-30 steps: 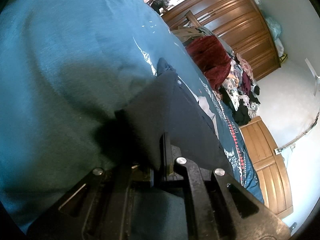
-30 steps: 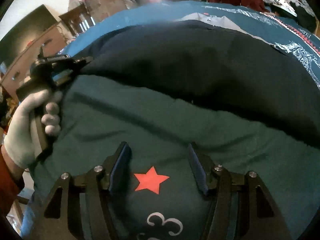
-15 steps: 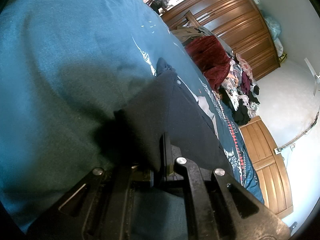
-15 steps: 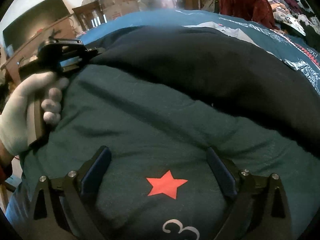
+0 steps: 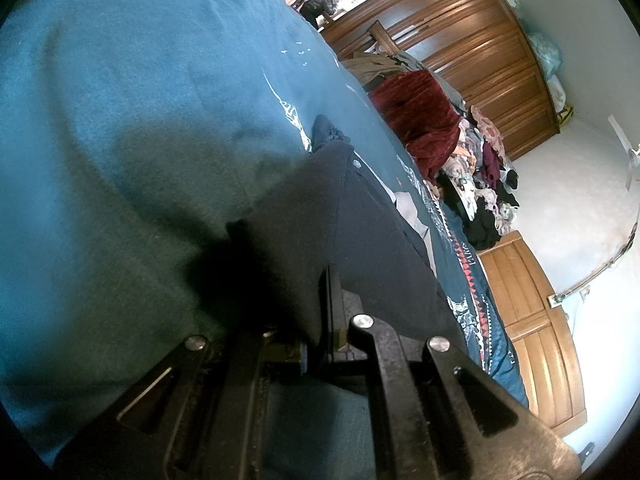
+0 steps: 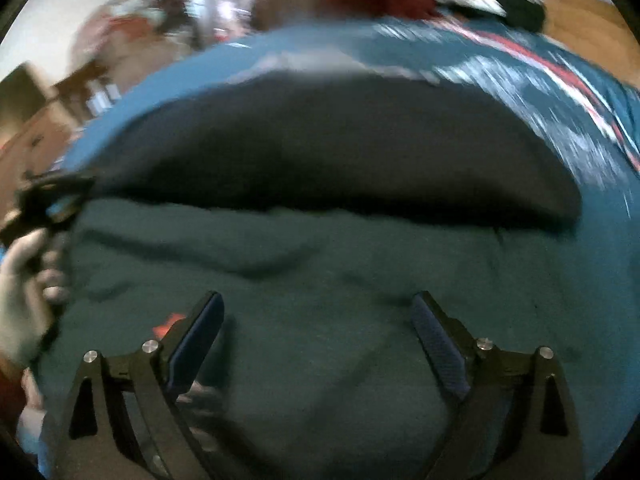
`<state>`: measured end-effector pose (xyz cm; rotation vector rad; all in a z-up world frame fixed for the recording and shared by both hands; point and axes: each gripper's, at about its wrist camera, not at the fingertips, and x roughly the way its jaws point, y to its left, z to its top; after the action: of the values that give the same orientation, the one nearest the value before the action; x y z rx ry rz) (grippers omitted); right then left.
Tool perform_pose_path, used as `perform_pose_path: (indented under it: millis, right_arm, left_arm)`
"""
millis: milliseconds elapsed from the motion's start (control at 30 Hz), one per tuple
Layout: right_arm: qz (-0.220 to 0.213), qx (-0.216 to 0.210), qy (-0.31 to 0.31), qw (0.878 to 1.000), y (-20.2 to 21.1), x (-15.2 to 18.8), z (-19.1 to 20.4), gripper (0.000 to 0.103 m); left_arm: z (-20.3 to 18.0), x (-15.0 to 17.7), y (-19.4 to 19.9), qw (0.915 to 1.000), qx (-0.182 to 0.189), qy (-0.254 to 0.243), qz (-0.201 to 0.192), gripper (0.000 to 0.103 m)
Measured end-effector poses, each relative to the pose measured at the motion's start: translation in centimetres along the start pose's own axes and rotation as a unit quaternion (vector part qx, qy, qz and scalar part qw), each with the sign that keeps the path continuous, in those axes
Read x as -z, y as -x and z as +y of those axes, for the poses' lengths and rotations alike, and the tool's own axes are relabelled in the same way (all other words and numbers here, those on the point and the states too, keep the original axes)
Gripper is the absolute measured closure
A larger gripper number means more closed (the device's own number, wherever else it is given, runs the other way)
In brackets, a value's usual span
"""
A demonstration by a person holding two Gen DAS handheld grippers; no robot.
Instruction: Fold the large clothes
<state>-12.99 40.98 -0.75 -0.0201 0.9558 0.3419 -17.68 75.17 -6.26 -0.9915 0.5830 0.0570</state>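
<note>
Right claw (image 6: pixel 316 340) swung right, spread above blanket (image 6: pixel 320 360); left claw (image 5: pixel 316 280) pinching dark garment (image 5: pixel 360 232).

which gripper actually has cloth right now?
The left gripper: shut on a corner of the dark garment. The right gripper is wide open over the teal blanket, gripping nothing.

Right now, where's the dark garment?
The dark garment lies across the middle of the teal bedspread, ahead of the open right gripper; its left corner is pinched in the left gripper.
</note>
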Motion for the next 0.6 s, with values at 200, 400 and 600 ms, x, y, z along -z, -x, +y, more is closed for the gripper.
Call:
perform_pose_path:
  millis: [200, 400, 600]
  right_arm:
    - [-0.029, 0.048, 0.033, 0.998, -1.6, 0.9, 1.2, 0.0]
    - [-0.033, 0.047, 0.033, 0.998, -1.7, 0.9, 0.8, 0.0]
    - [-0.037, 0.046, 0.033, 0.998, -1.5, 1.4, 1.0, 0.0]
  left_arm:
    - [-0.1, 0.0, 0.0, 1.0, -0.001, -0.002, 0.001, 0.098]
    - [0.0, 0.0, 0.0, 1.0, -0.001, -0.003, 0.0, 0.098]
    - [-0.1, 0.0, 0.0, 1.0, -0.001, -0.003, 0.0, 0.098]
